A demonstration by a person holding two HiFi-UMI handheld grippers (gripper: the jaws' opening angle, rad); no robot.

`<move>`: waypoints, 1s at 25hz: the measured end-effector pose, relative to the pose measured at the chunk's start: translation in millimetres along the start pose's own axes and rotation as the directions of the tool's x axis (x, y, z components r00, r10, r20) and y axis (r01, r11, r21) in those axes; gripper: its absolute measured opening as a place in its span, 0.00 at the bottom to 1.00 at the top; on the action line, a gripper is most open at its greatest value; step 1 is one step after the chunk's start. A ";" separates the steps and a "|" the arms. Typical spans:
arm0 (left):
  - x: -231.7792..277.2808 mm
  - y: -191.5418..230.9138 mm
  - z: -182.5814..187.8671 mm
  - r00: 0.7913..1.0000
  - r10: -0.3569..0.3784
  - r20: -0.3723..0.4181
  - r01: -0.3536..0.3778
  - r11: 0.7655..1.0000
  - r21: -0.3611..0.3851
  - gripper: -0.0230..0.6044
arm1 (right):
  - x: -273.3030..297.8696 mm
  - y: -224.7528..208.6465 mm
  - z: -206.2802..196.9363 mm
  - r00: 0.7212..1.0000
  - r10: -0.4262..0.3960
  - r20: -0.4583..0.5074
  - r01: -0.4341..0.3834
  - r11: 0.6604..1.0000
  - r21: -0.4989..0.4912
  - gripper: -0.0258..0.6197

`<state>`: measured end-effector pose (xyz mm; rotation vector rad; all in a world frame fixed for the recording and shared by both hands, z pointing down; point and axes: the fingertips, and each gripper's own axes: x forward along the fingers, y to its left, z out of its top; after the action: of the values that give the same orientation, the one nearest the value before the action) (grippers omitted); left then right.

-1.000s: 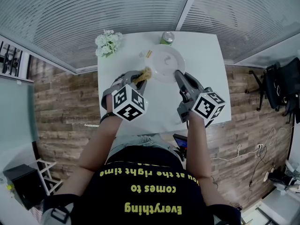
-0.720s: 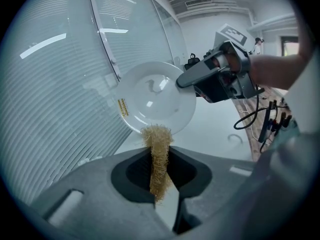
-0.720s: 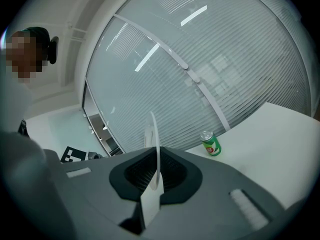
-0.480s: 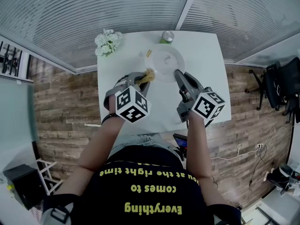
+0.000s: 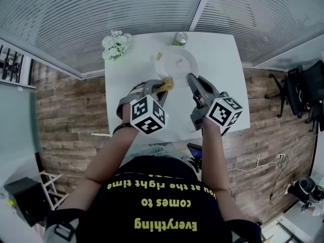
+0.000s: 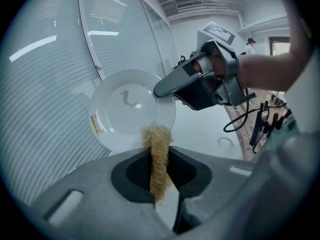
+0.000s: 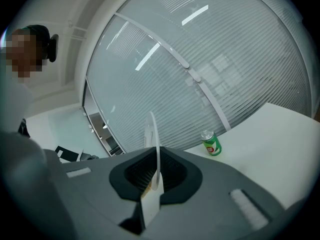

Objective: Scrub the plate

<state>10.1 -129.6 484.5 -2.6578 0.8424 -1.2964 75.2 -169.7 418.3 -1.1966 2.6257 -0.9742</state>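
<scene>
Shifting scrubber [image 5: 166, 83] rightward (by plate [image 5: 178, 59] rim)

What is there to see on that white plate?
The plate is round, white and glossy, like ceramic, with a thin grey squiggle on its face and a small yellow sticker on the rim. The right tongs pinch its rim, holding it tilted up. The straw-coloured scrubber in the left tongs meets its lower edge.

Round white plate [image 6: 125, 109]: glossy, smooth glaze, looks ceramic. Tan fibrous scrubbing pad [image 6: 158, 149]: coarse, rough, matt strands. White tabletop [image 5: 223, 85] smooth, low sheen; brown plank floor [image 5: 71, 110] shows wood grain; green drinks can [image 7: 211, 143] shiny metal.
</scene>
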 end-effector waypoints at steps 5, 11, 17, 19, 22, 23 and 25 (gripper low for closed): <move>0.6 -3.7 5.6 1.000 -0.007 0.014 0.006 1.000 0.008 0.13 | -0.8 -0.1 1.8 1.000 0.002 0.000 -0.002 1.000 -0.004 0.06; 1.7 -9.7 15.2 0.999 -0.021 0.032 0.020 0.999 0.024 0.13 | -0.9 -1.0 5.9 1.000 0.008 0.000 -0.008 1.000 0.000 0.06; 1.6 -18.3 24.6 0.998 -0.037 0.050 0.035 0.999 0.040 0.14 | -3.4 -1.1 8.2 1.000 0.012 0.002 -0.012 1.000 0.004 0.06; 3.0 -20.5 27.3 0.998 -0.041 0.056 0.039 0.998 0.047 0.14 | -3.4 -2.2 8.6 1.000 0.012 0.007 -0.012 1.000 0.008 0.06; 3.3 -25.2 30.2 0.997 -0.051 0.063 0.047 0.997 0.057 0.14 | -2.6 -1.8 6.3 1.000 0.013 0.013 -0.013 1.000 0.020 0.06; 3.1 -26.9 31.5 0.996 -0.054 0.065 0.050 0.997 0.061 0.14 | -2.3 -1.2 5.3 1.000 0.013 0.013 -0.014 1.000 0.022 0.06; 3.0 -30.4 35.3 0.996 -0.061 0.069 0.057 0.996 0.067 0.14 | -2.1 -0.4 4.4 1.000 0.014 0.012 -0.014 1.000 0.022 0.06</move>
<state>51.5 -111.4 472.7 -2.6791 0.7054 -1.2112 78.4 -170.7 414.6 -1.1740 2.6035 -0.9879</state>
